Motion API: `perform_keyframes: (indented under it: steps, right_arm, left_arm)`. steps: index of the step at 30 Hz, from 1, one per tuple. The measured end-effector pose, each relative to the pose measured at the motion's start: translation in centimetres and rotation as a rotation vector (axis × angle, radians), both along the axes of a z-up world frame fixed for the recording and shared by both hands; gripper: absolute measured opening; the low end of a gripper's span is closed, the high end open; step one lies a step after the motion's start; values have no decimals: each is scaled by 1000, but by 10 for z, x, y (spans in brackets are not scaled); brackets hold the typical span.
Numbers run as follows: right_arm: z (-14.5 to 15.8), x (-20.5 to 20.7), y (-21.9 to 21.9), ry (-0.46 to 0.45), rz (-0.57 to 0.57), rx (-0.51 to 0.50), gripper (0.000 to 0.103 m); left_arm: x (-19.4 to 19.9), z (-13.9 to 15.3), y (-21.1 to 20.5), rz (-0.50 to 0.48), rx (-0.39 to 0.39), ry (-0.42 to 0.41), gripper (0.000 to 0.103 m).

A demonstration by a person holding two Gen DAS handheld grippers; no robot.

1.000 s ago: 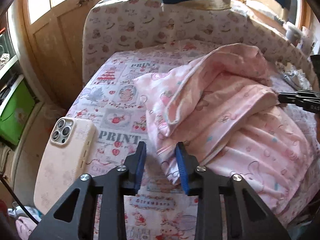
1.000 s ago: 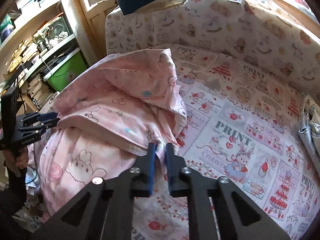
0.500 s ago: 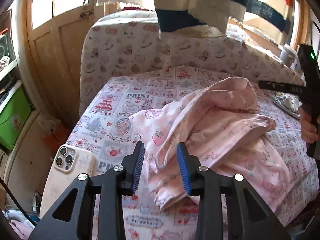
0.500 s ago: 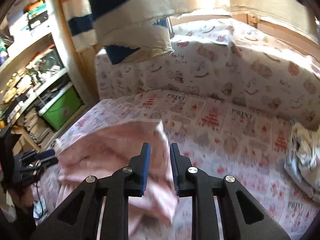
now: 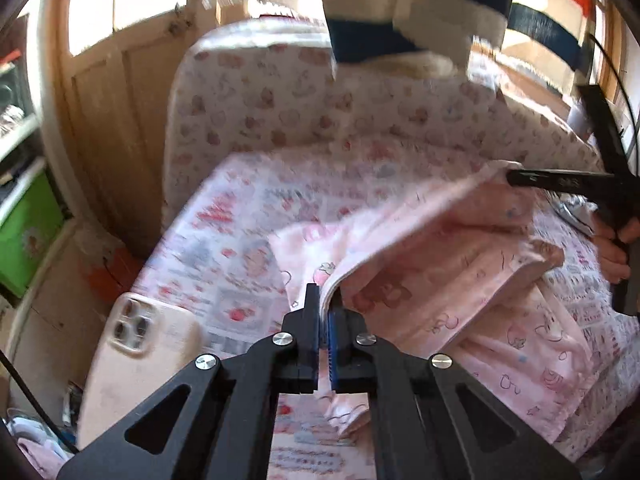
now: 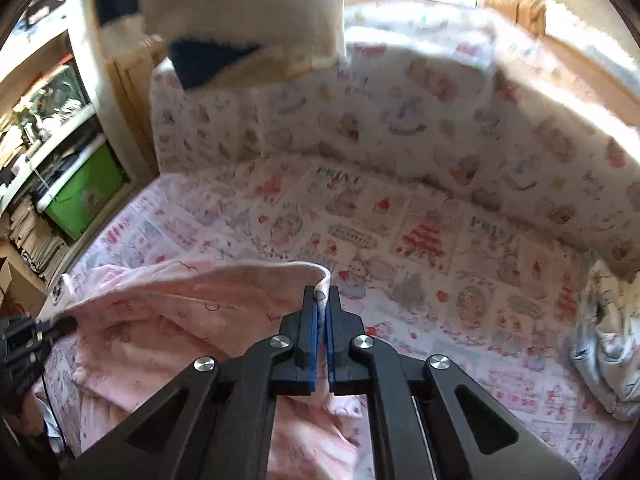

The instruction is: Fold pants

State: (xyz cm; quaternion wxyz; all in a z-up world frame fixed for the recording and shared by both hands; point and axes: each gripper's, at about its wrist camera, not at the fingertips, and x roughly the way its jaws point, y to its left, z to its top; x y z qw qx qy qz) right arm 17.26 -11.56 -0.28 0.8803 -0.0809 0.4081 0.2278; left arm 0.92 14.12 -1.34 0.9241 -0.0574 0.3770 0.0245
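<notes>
The pink printed pants [image 5: 460,280] lie crumpled on a bed covered with a patterned sheet [image 5: 240,220]. My left gripper [image 5: 326,300] is shut on a hemmed edge of the pants and lifts it off the bed. My right gripper [image 6: 322,300] is shut on another part of the same edge; in the left wrist view it shows at the far right [image 5: 516,178]. The edge stretches taut between the two grippers. The pants also show in the right wrist view [image 6: 180,320], where my left gripper [image 6: 64,324] sits at the far left.
A phone in a cream case [image 5: 132,360] lies on the bed's left front corner. A striped garment [image 5: 400,8] hangs overhead. A padded printed backrest [image 6: 440,120] rings the bed. A crumpled light cloth [image 6: 608,340] lies at the right. A green bin [image 6: 84,196] stands by shelves.
Both grippers have closed on the pants' edge and lifted it. A second ago the left was open beside the pants; the right rose off the bed in between.
</notes>
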Motion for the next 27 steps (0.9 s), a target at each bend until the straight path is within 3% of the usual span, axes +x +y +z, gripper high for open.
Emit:
perform_keyframes:
  steps: [6, 12, 16, 20, 21, 25, 27]
  right_arm:
    - [32, -46, -26, -67, 72, -40, 3]
    - [15, -65, -40, -21, 64, -130, 4]
    - [-2, -58, -52, 66, 14, -42, 7]
    - [-7, -49, -60, 157, -29, 81, 23]
    - [-8, -49, -60, 174, -39, 100, 23]
    - [-9, -55, -63, 180, -83, 110, 23]
    - [-9, -66, -63, 149, -89, 67, 23]
  left_arm:
    - [-24, 14, -6, -34, 11, -34, 3]
    - [-31, -6, -19, -53, 55, 21, 3]
    - [-30, -15, -21, -44, 61, 43, 3]
    - [-33, -13, -17, -35, 64, 38, 3]
    - [-34, -13, -17, -37, 65, 39, 3]
    - [-37, -18, -21, -56, 95, 55, 3]
    - [-38, -22, -22, -63, 103, 62, 4]
